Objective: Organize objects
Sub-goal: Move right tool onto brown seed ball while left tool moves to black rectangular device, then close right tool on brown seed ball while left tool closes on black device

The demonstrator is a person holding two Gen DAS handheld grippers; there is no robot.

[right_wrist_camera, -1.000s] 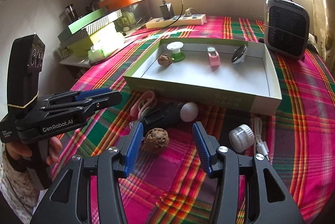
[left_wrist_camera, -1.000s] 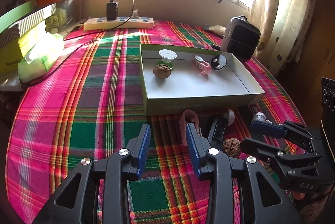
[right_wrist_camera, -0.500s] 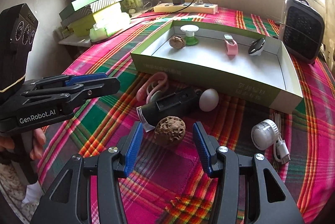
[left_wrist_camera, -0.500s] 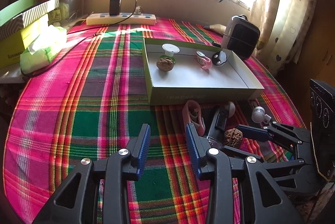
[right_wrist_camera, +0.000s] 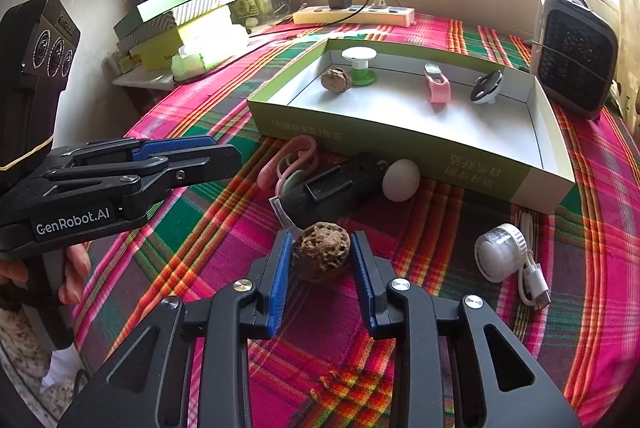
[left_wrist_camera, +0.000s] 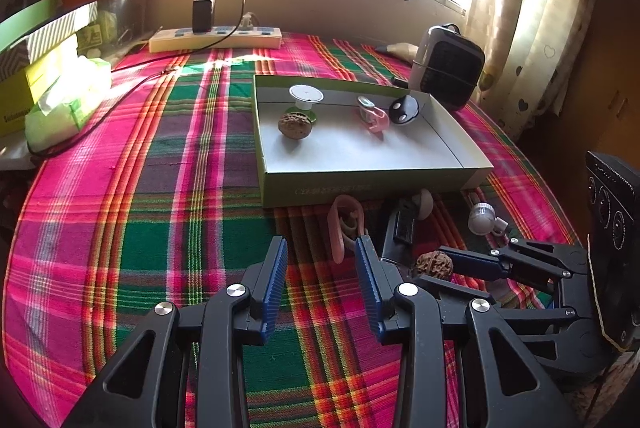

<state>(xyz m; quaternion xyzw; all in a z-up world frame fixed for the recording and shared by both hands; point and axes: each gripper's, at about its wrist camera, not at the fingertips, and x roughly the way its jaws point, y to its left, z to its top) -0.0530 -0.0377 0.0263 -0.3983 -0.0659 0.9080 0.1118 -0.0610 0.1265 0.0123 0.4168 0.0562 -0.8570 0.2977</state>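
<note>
Right wrist view puts the loose walnut [right_wrist_camera: 321,257] squarely between our right gripper [right_wrist_camera: 318,262] pads, which have just been closing in; both blue pads look to be touching its sides, so we read it as gripped, resting on the plaid tablecloth [right_wrist_camera: 440,328]. The nut is nearly round, so we cannot give it a clear long axis or heading. Just beyond the fingertips lies a black device [right_wrist_camera: 332,190], its long axis running from near-left to far-right, with a white egg-shaped thing [right_wrist_camera: 401,180] touching its far end. Left of that sits a pink loop [right_wrist_camera: 288,164]. To the right of our right tongs are a white round gadget [right_wrist_camera: 498,252] and a white cable [right_wrist_camera: 534,276].

Further ahead stands the green box [right_wrist_camera: 400,142], holding a second walnut [right_wrist_camera: 335,80], a green-based spool [right_wrist_camera: 360,66], a pink strap [right_wrist_camera: 437,88] and a black-and-white piece [right_wrist_camera: 486,88].

Our left gripper [left_wrist_camera: 321,282] hangs off to the left of the right one, jaws half apart with nothing between them, only cloth beneath. A hand [right_wrist_camera: 74,264] grips its handle.
</note>
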